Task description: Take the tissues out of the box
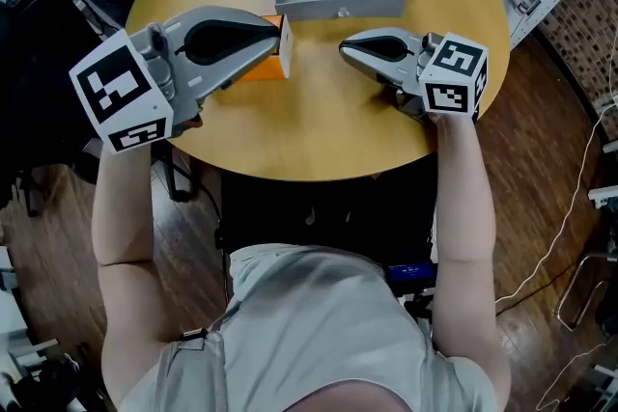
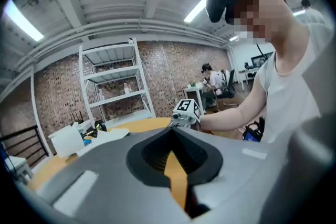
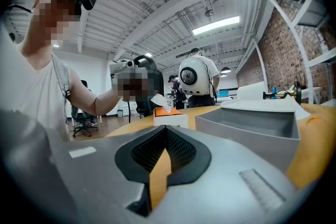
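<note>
The left claw (image 1: 276, 29) is shut with nothing visible in it, and its body hides most of the orange tissue box (image 1: 259, 70) on the worktop (image 1: 319, 130). Only from the right gripper view does a white tissue (image 3: 157, 99) show, poking from its top. The right claw (image 1: 345, 47) is shut and empty, well apart from the box.

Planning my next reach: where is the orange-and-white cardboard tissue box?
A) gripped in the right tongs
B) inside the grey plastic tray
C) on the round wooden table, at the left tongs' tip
C: the orange-and-white cardboard tissue box stands on the round wooden table at the tip of the left tongs, outside the grey plastic tray.
</note>
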A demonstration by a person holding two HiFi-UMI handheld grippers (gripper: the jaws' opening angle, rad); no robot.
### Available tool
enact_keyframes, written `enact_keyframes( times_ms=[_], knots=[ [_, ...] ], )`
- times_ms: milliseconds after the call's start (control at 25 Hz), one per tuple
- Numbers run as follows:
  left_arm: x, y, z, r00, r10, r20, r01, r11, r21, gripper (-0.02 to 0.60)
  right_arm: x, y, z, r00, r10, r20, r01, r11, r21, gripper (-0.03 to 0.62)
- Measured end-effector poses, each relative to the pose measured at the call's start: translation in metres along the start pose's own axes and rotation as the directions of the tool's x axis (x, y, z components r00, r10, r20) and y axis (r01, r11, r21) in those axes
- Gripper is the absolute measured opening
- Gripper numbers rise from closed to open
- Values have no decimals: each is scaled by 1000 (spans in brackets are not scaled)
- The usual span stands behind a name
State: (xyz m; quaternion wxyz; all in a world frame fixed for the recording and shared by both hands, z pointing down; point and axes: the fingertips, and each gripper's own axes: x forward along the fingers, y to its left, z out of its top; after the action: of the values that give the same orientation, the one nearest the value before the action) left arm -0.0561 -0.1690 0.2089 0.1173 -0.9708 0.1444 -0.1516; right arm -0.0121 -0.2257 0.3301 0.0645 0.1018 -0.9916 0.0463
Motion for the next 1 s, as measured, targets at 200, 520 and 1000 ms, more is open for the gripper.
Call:
enact_keyframes(
  times_ms=[200,520,1000],
  knots=[
    [36,-25,-24,991,35,126,-14,987,-161,0,0,2,1,1000,1,-1,-1,1000,0,2],
    [71,-34,-65,983,18,183,45,941,-336,0,0,1,1,1000,1,-3,-1,1000,-1,0],
    [82,-38,-86,986,-30,161,79,949,-304,-2,1,1,1,1000,3,-1,-3,1000,0,0]
  ],
)
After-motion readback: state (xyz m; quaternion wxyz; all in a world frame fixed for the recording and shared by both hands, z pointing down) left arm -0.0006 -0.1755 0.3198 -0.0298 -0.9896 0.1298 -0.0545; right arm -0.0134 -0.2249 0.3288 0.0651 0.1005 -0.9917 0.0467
